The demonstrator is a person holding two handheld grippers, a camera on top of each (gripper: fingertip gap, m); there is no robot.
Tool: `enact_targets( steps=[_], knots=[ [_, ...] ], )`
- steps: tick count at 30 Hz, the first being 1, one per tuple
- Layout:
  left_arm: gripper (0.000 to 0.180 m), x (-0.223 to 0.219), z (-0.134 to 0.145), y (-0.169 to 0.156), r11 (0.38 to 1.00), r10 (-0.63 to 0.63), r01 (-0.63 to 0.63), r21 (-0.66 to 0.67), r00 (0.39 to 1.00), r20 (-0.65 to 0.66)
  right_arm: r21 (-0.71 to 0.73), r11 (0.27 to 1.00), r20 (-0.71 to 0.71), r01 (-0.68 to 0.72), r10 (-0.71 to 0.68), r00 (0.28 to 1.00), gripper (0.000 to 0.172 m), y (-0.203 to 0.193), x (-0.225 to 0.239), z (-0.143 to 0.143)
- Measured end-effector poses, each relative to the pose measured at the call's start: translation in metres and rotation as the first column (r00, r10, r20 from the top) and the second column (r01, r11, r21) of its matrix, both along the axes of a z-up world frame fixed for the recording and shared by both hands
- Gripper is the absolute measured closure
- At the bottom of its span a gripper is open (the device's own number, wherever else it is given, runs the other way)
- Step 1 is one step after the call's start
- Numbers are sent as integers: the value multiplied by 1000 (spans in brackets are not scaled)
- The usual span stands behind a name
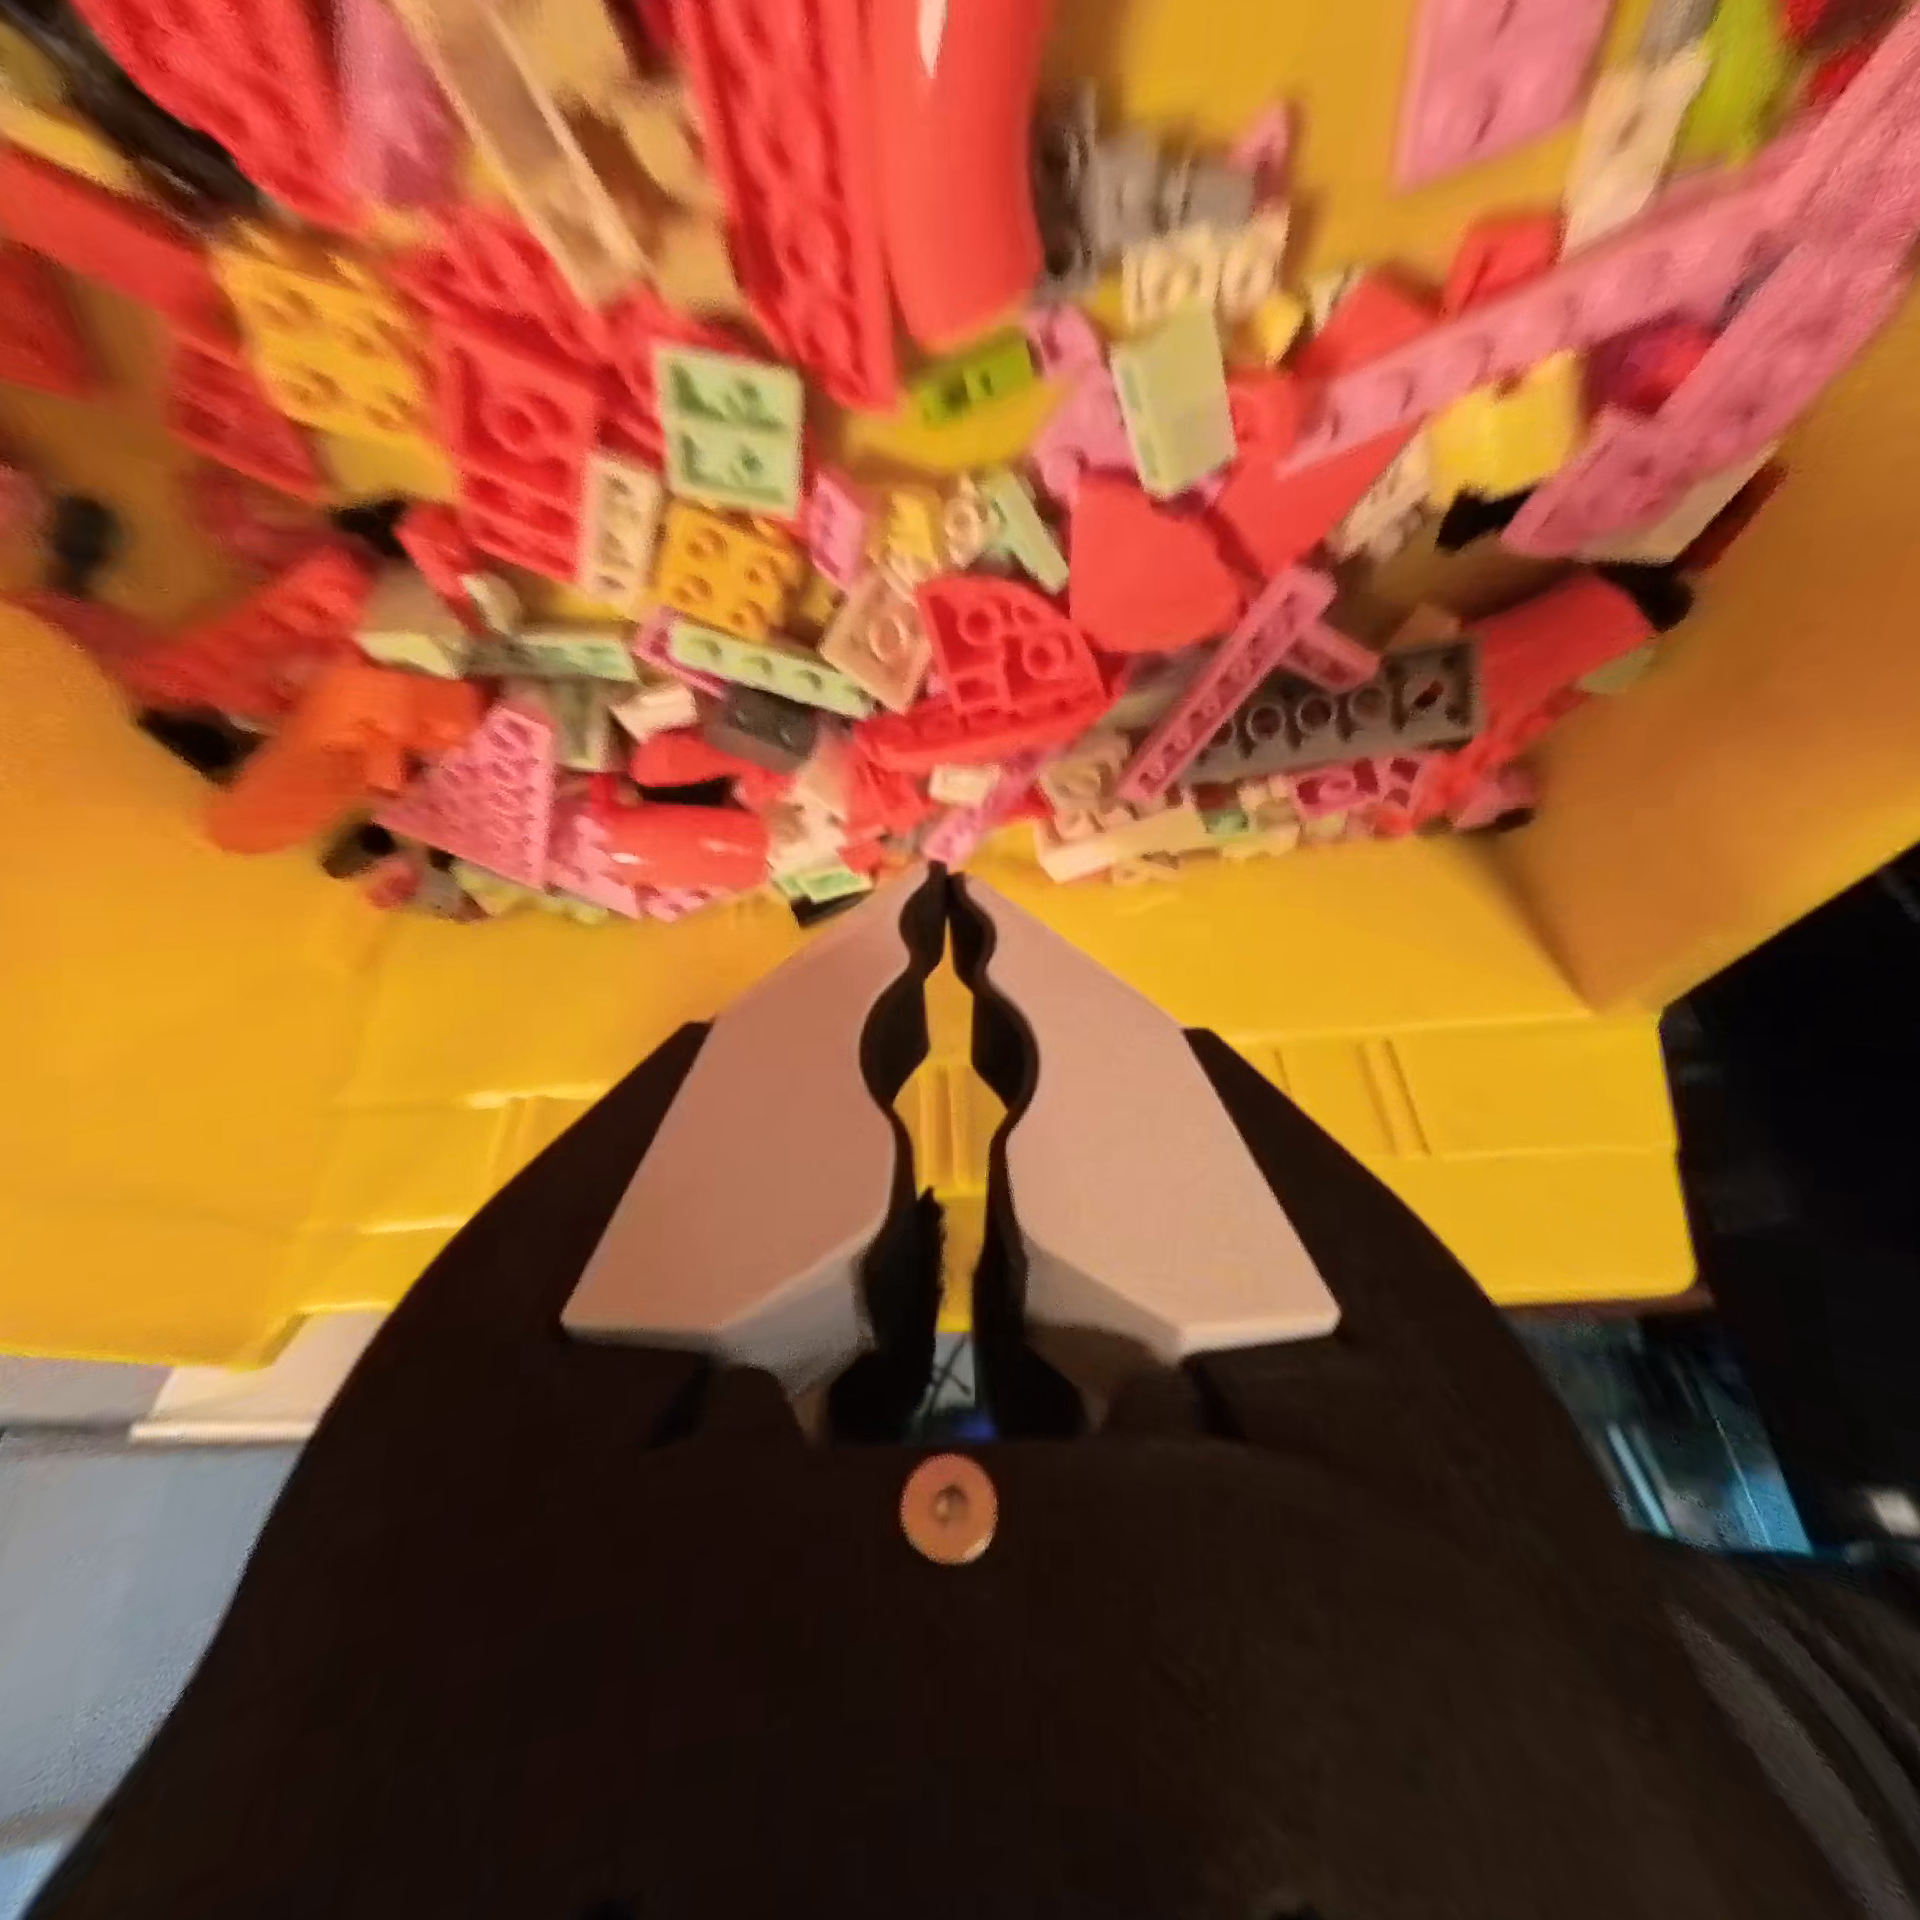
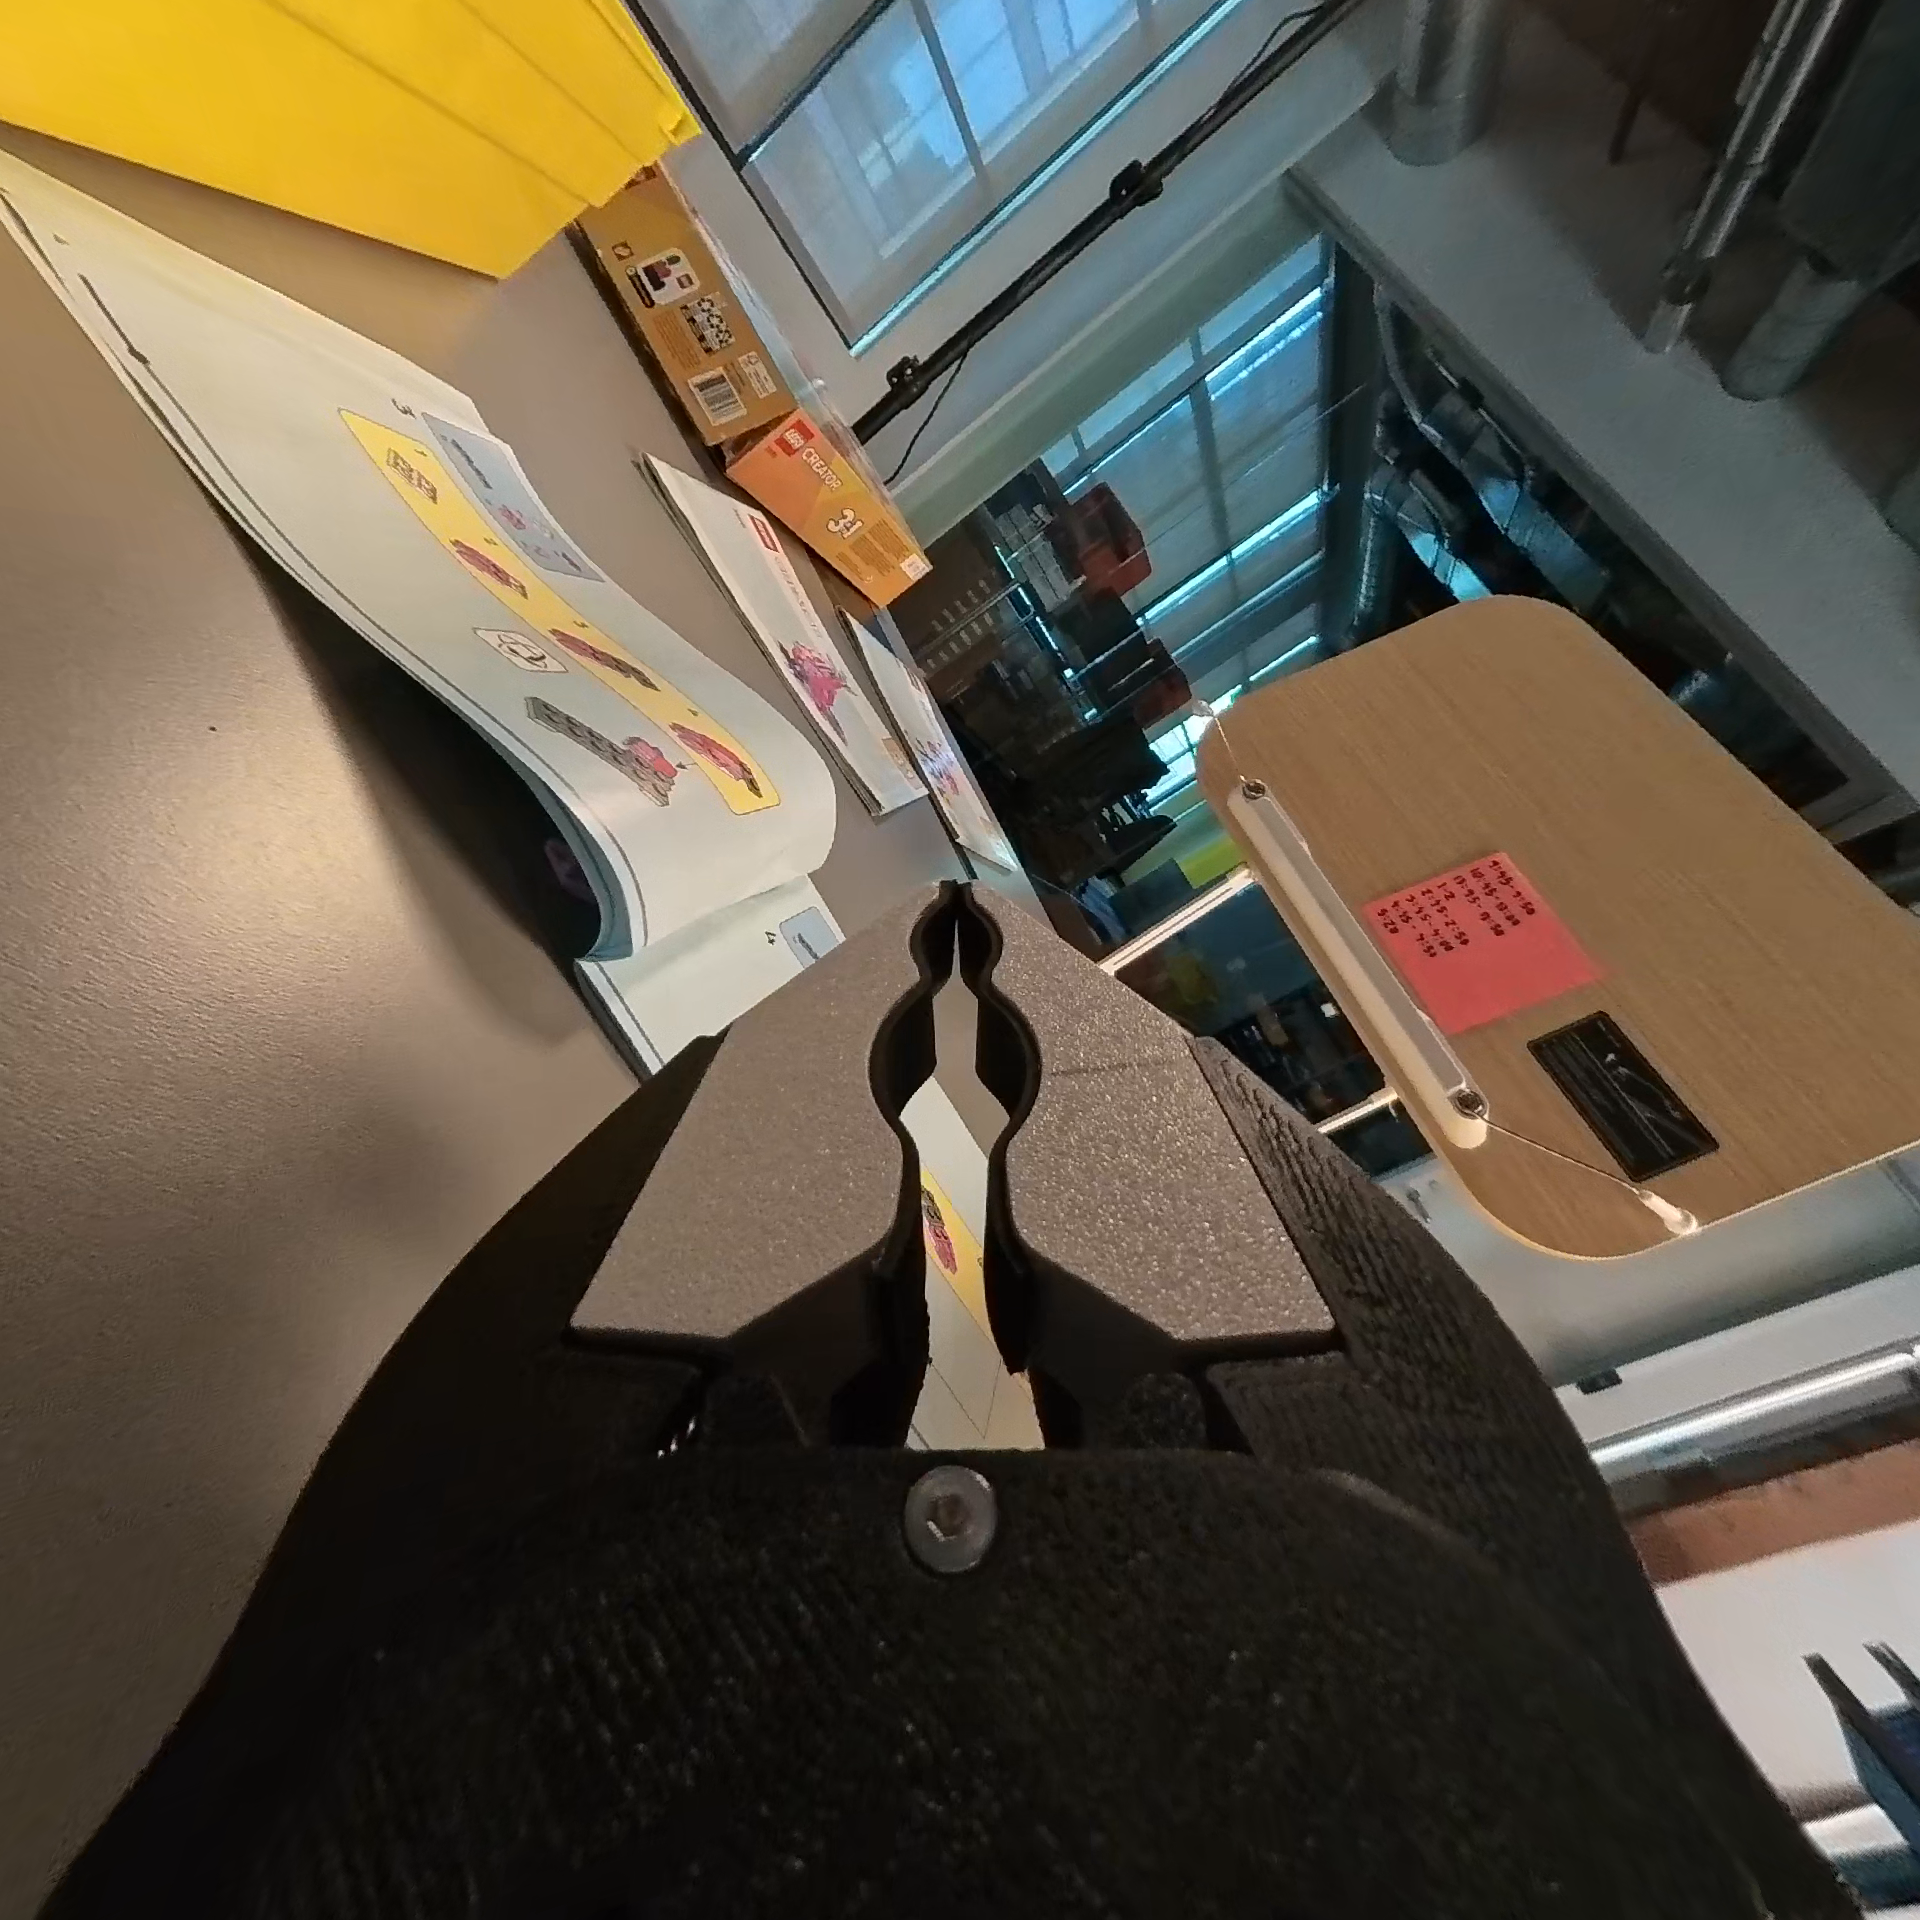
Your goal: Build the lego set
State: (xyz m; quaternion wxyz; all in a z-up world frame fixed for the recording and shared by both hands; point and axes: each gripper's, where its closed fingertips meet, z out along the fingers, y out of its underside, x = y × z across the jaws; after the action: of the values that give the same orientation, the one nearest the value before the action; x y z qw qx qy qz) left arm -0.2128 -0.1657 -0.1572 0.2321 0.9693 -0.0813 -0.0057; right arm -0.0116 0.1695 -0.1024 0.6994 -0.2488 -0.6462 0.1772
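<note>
A pile of loose Lego pieces [image 1: 831,582], mostly red, pink, pale green and orange, fills a yellow bin [image 1: 1247,966] in the blurred left wrist view. A long grey plate [image 1: 1340,717] lies at the pile's right. My left gripper [image 1: 943,883] is shut, its tips at the pile's near edge just below a small pink piece [image 1: 971,826]; I see nothing between the pads. My right gripper [image 2: 954,896] is shut with nothing in it, above the near corner of an open instruction booklet [image 2: 644,686] on the grey table [image 2: 208,831].
The yellow bin's wall [image 2: 364,114] shows at the top left of the right wrist view. Two more booklets [image 2: 790,634], an orange box [image 2: 831,499] and a brown box [image 2: 686,301] lie at the table's far edge. A wooden panel [image 2: 1558,748] with a pink note [image 2: 1481,940] stands to the right. Left tips to right tips: about 40 cm. The long grey plate [image 1: 1340,717] lies around 7 cm away from my left fingertips.
</note>
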Motion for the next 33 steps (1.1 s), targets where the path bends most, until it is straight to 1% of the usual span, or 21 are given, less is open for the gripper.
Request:
enact_targets(
  steps=[2,3,5,9,12,15,16,17,19,22,24,27,28,29,30,31,33],
  knots=[
    [180,-5,1,18,994,4,-2,111,1000,-19,5,1000,1,0,0,1000,172,-1,0,0],
    [180,-9,2,20,992,6,-1,123,999,-43,6,1000,2,-1,1,1000,172,-1,0,0],
    [174,-10,3,10,998,30,-27,59,998,-51,8,1000,4,-2,2,1000,172,-1,0,-1],
    [174,7,0,-16,986,132,-130,-105,991,7,13,1000,10,-5,5,1000,172,-2,-1,-2],
    [167,-3,-6,-25,983,109,-116,-144,992,-59,18,1000,16,-8,7,1000,172,-3,-1,-3],
    [150,-6,-12,-23,985,111,-118,-126,992,-67,26,1000,19,-10,10,1000,172,-4,-1,-4],
    [147,-6,-14,-24,985,111,-119,-127,991,-69,28,1000,20,-11,10,1000,172,-5,-1,-4],
    [148,-6,-15,-25,985,108,-116,-131,992,-66,29,1000,22,-11,11,1000,172,-5,-1,-4],
    [172,-5,-15,-25,986,93,-99,-135,994,-51,29,1000,23,-11,10,1000,172,-5,-1,-5],
    [172,0,-11,-20,990,95,-95,-107,995,-5,28,1000,25,-11,10,1000,172,-4,-2,-5],
    [172,-1,-9,-7,995,95,-95,-33,995,9,29,1000,26,-11,11,1000,172,-5,-2,-5],
    [172,-16,-7,17,991,70,-64,119,996,-48,29,1000,25,-10,10,1000,172,-4,-2,-5],
    [169,-20,-7,21,987,68,-57,148,995,-71,28,1000,24,-10,9,1000,172,-4,-2,-5],
    [156,-22,-6,21,986,75,-61,154,993,-88,27,1000,24,-10,9,1000,172,-4,-1,-5],
    [151,-21,-6,17,988,92,-80,131,992,-86,27,1000,24,-10,9,1000,172,-4,-2,-5],
    [147,-18,-5,10,991,106,-98,93,991,-84,28,1000,25,-10,9,1000,172,-4,-2,-5],
    [147,-14,-3,-4,994,110,-110,14,990,-83,30,999,26,-11,10,1000,172,-5,-2,-5]
  ],
)
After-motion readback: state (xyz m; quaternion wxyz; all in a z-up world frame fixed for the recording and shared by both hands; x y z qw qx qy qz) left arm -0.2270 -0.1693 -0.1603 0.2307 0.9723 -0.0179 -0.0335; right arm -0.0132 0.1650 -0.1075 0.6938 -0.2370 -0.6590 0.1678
